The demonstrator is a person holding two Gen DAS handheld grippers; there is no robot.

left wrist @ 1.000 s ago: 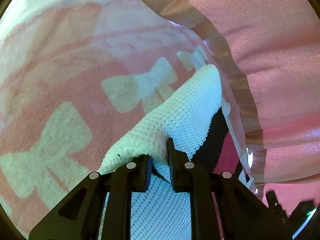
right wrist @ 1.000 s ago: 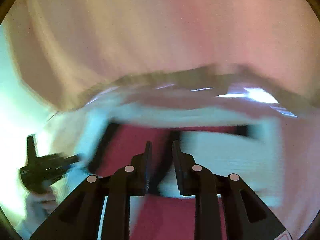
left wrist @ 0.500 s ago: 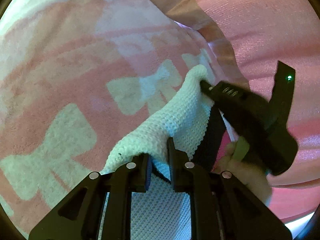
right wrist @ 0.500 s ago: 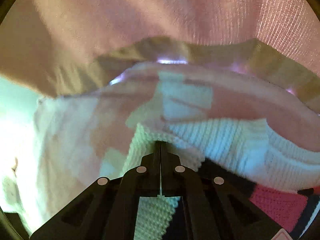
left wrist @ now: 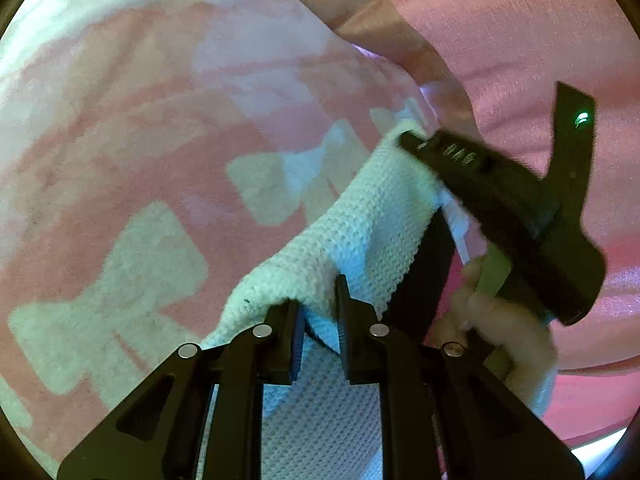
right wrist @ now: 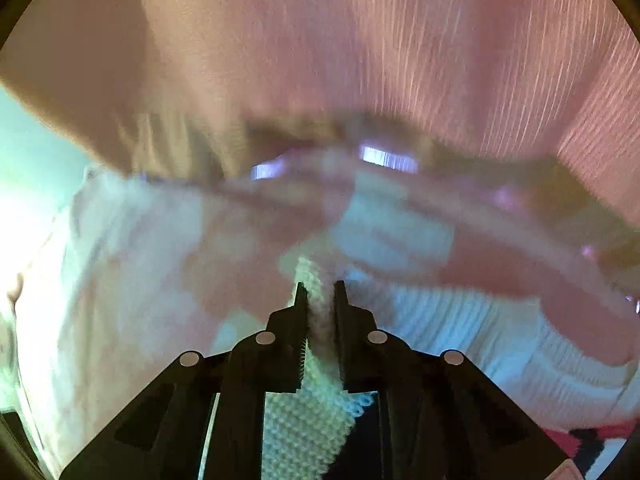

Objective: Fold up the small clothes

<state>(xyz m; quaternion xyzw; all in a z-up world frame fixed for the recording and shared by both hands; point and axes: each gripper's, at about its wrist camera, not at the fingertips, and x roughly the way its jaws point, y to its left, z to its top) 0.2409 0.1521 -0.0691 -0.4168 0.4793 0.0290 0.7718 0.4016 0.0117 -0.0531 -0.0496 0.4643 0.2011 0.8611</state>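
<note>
Blanket point(left wrist: 160, 168): on your far left, a pink fleece printed with pale bows lies flat under everything else.
Left gripper point(left wrist: 318, 312): your fingers stand narrow, clamped on a raised fold of the knit garment.
Knit garment point(left wrist: 360, 232): a white waffle-knit piece with a black band and a red patch; in the left wrist view it rises from the pinched fold and runs up and to the right as a taut ridge above the blanket.
Garment relative to left fingers: the fold sits between the two pads, with more white knit hanging below them.
Right gripper point(left wrist: 408, 140): at the far end of the ridge, its tip meets the garment's upper corner.
Right hand point(left wrist: 500, 320): wrapped round the handle, low at the right of that view.
Right gripper point(right wrist: 320, 296), own view: your jaws are opening, yet a strip of the knit garment point(right wrist: 316, 360) is still pressed between the pads.
Pink cushion point(left wrist: 500, 40): ribbed fabric behind the blanket, at the far right.
</note>
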